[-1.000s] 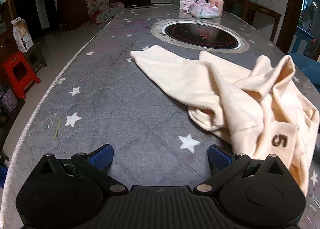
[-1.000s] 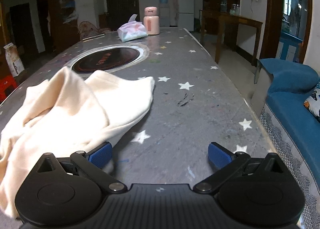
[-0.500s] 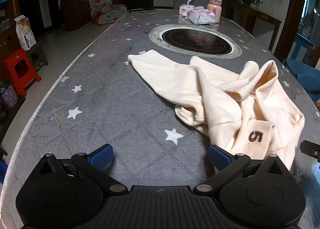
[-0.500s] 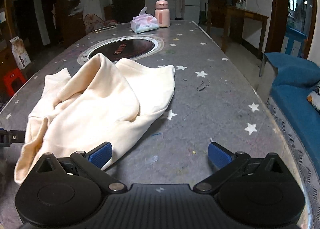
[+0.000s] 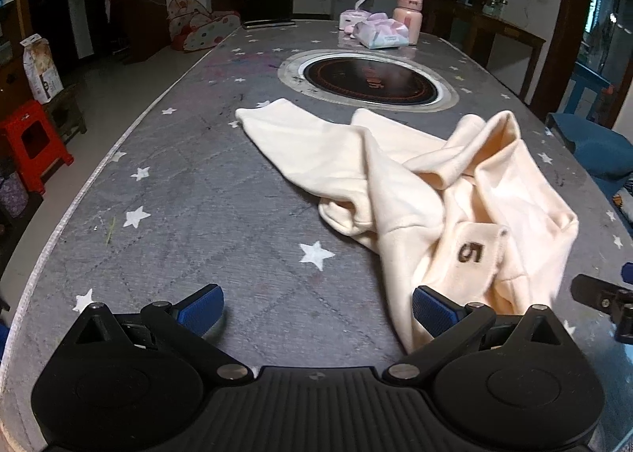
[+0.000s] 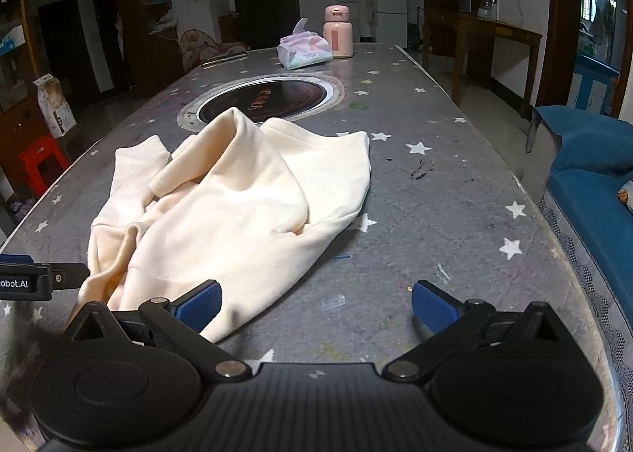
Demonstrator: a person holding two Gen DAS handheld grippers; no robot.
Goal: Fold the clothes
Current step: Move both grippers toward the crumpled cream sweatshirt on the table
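Cream garment (image 5: 419,183) crumpled in a loose heap on the star-patterned grey worktop (image 5: 198,191), just short of the round black hob (image 5: 370,79) set into its middle, one long part stretched toward the left edge and a patch marked "5" (image 5: 470,252) turned up near the front edge. Left gripper (image 5: 316,309) and right gripper (image 6: 315,303) low at that front edge, fingers spread wide and gripping nothing. Tissue pack (image 6: 304,52) and pink bottle (image 6: 338,32) at the far end.
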